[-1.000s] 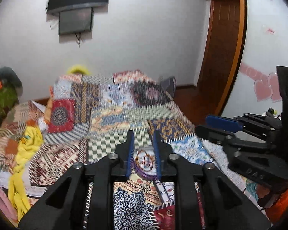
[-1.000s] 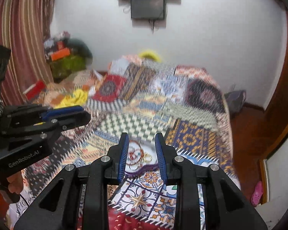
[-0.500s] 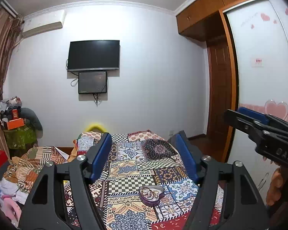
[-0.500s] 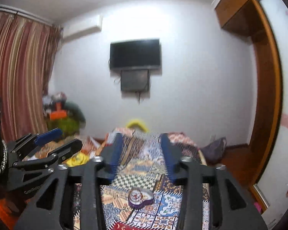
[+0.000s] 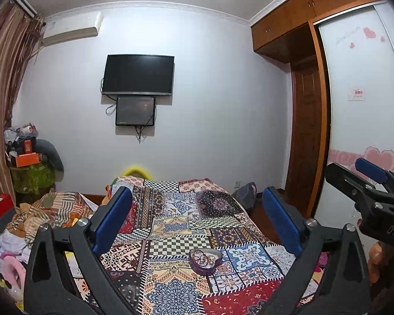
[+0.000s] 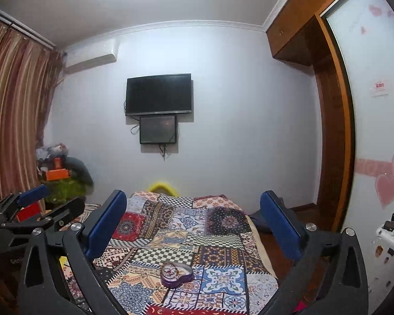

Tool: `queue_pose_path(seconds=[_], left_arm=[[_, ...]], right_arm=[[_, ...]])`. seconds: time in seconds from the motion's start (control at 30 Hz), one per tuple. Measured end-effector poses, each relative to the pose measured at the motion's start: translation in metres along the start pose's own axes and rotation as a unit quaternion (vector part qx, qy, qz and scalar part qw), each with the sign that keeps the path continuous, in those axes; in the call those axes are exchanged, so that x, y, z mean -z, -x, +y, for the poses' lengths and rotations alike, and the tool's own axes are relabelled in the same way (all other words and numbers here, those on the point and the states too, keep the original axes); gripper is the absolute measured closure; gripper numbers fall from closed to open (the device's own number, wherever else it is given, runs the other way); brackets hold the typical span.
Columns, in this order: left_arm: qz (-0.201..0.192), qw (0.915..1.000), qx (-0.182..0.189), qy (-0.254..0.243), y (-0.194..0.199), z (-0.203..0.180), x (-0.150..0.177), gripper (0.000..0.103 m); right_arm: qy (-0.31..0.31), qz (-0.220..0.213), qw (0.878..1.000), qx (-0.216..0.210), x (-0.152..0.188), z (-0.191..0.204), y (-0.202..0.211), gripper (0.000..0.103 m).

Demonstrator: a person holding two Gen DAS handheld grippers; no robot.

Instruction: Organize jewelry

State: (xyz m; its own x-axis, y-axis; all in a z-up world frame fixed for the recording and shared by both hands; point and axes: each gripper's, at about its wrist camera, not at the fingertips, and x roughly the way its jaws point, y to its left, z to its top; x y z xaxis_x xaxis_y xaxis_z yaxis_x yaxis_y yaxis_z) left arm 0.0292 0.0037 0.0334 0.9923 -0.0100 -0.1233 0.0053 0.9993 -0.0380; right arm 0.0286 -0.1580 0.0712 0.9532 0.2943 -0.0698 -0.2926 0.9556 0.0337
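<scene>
Both grippers hang above the near end of the bed (image 5: pixel 197 210), pointing about level toward the far wall, with the heart-shaped box (image 5: pixel 205 260) lying on the quilt below and ahead of them. The box sits toward the near end, roughly midway between the bed's side edges, its lid off or clear, I cannot tell which, and a tangle of rings or bangles shows inside. No loose jewelry shows on the quilt that I can make out.

The step in hand, as I judge it, is the pull-back after dealing with the box, or a fresh approach to it. To do it well, tip the fingers down toward the box before closing in, come at it from above, and take one piece at a time rather than the tangle; the box looks light and may skid on the cloth, so one gripper should steady its wall while the other picks.

The left gripper (image 5: pixel 197 225) has just been opening; its jaws now stand wide apart with nothing between them, touching nothing. The right gripper (image 6: pixel 193 225) has also just been opening and stands equally wide, empty, well clear of the box
</scene>
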Motion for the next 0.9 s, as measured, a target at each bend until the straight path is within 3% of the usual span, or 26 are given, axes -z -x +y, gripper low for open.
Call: queue_pose_path(seconds=[0.9], left_arm=[[0.027,0.9993,-0.025,-0.007,-0.015,0.000,0.016,0.000]], right_arm=[[-0.007,0.050,0.999,-0.006,0.012,-0.012,-0.005,0.001]])
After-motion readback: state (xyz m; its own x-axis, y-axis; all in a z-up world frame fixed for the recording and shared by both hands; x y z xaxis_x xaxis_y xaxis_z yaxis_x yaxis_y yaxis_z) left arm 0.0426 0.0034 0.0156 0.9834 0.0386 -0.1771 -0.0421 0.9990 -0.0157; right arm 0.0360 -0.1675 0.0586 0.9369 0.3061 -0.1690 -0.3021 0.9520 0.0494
